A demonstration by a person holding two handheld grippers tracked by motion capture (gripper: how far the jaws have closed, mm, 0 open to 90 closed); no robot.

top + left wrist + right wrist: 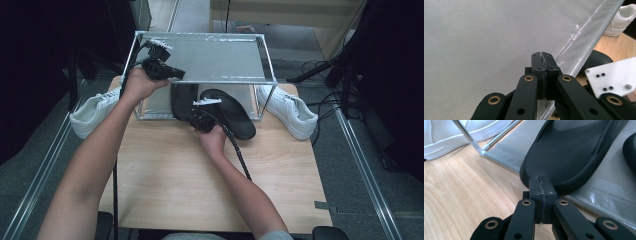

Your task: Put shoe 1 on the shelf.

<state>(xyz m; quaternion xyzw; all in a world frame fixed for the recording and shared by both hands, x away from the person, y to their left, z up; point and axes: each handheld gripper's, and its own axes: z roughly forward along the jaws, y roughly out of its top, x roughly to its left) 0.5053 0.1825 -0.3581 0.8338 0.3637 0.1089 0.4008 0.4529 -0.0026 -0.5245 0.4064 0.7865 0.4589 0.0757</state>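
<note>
A light wooden table (165,175) takes up the middle and bottom of the high view. At its far edge, in the upper middle of the frame, stands a two-level shoe rack (200,55) with thin metal poles and grey fabric shelves. A white sneaker (92,112) lies on the table at the left of the rack, and a second white sneaker (290,112) lies at the right of it. Two black slippers sit side by side on the low shelf: the left slipper (181,97) is mostly under the top shelf, and the right slipper (235,115) sticks out over the front of the rack toward the person. The left gripper (162,70) is in the upper left of the frame, at the front left corner of the top shelf; in the left gripper view its jaws are pressed together over the grey fabric by that shelf's front edge. The right gripper (201,117) is in the middle of the frame. In the right gripper view its jaws are pressed together, and their tips touch the heel end of the right slipper (574,152).
</note>
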